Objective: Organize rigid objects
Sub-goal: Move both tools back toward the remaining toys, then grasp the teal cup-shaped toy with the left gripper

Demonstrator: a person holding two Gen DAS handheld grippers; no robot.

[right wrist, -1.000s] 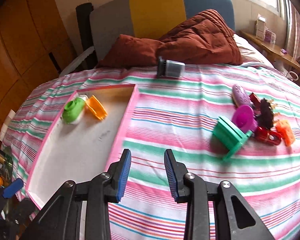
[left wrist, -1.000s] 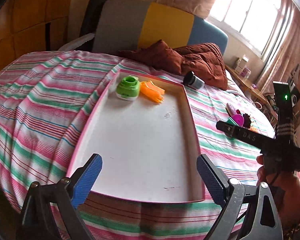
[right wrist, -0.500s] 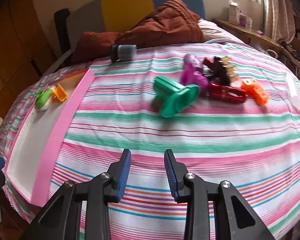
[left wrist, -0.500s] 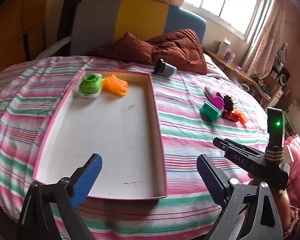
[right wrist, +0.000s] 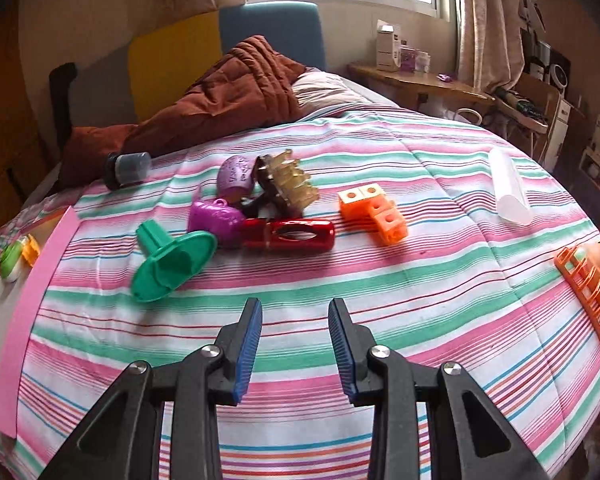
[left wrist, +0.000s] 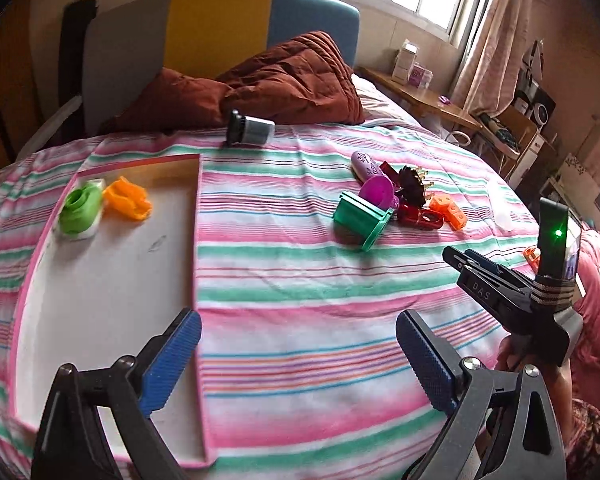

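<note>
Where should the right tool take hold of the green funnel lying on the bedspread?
Grip the green funnel by its narrow stem, from above. It lies tipped, its wide mouth facing the camera; the stem looks slim enough for the right tool, and stands clear of the purple toy.

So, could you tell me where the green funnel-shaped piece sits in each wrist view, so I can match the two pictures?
Left wrist view: the green funnel-shaped piece lies right of centre on the striped bedspread, at the near left end of the toy cluster.
Right wrist view: the piece lies left of centre, ahead and to the left of the fingers.
Shared landmark: the red oblong toy, lying just right of it in both.
</note>
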